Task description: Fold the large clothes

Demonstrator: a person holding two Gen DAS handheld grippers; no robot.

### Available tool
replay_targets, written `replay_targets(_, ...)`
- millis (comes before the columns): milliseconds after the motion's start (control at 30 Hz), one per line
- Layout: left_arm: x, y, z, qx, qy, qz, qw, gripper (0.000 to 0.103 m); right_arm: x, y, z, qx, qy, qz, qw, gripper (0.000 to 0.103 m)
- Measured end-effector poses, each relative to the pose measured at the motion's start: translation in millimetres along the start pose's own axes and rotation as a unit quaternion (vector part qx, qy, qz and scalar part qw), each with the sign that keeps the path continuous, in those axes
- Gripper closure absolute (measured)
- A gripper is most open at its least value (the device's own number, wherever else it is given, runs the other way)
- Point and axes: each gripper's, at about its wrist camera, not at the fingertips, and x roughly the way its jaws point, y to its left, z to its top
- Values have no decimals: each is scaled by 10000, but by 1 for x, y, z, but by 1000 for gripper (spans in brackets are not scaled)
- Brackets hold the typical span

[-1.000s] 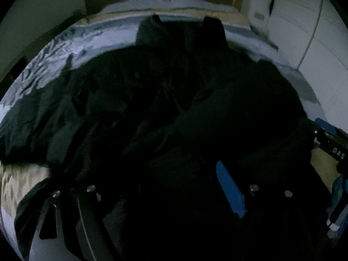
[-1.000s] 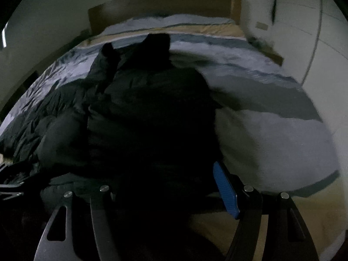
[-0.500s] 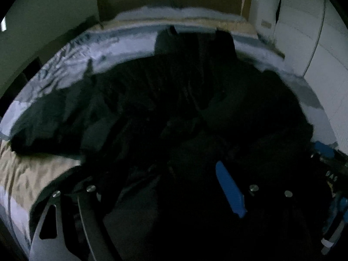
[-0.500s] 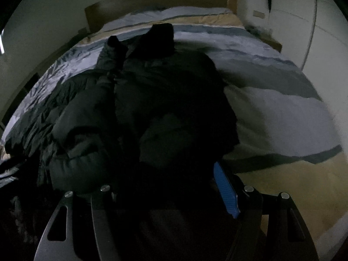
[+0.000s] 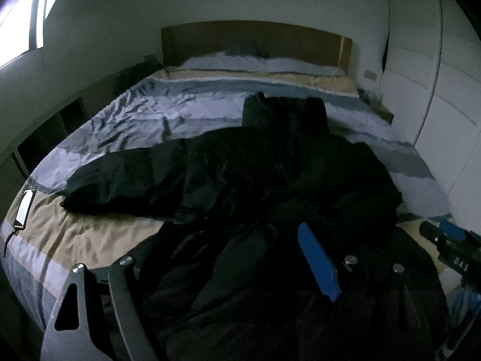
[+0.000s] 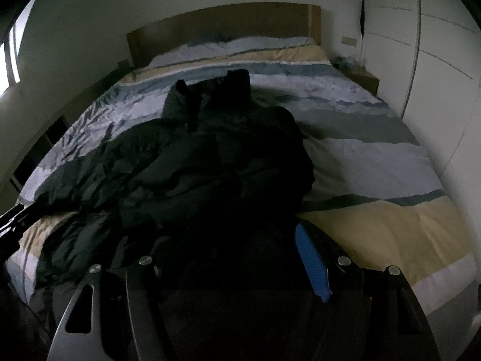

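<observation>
Nearest in both views are the gripper fingers, spread wide, with dark jacket cloth filling the gap between them. It's too dark to tell whether either gripper actually pinches anything. Left gripper (image 5: 222,258) sits over the near hem; right gripper (image 6: 222,258) does the same from further right, both pointing up the bed toward the headboard.

Only the left view catches a phone (image 5: 24,209) lying on the bed's left edge, plus the other gripper poking in at far right. Only the right view shows the bare tan and grey stretch of duvet right of the jacket.

Count: one black puffy jacket (image 5: 270,174), two grippers, one phone, one bed (image 5: 99,234).

The jacket lies lengthwise mid-bed, rumpled, one sleeve (image 5: 120,180) stretched out left, collar at the far end. Beyond it are pillows (image 6: 240,45), then the wooden headboard (image 6: 222,27).
</observation>
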Motion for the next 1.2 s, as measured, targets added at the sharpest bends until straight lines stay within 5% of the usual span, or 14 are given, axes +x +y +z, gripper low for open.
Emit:
replay_targets(567, -65, 95, -8, -374, -736, 210, 9964, 21, -69, 25, -20, 235, -321, -157, 9991, 31)
replay_targets(1200, -25, 201, -6, -964, -325, 204, 9946, 21, -80, 42, -22, 177, -389, -545, 9976, 27)
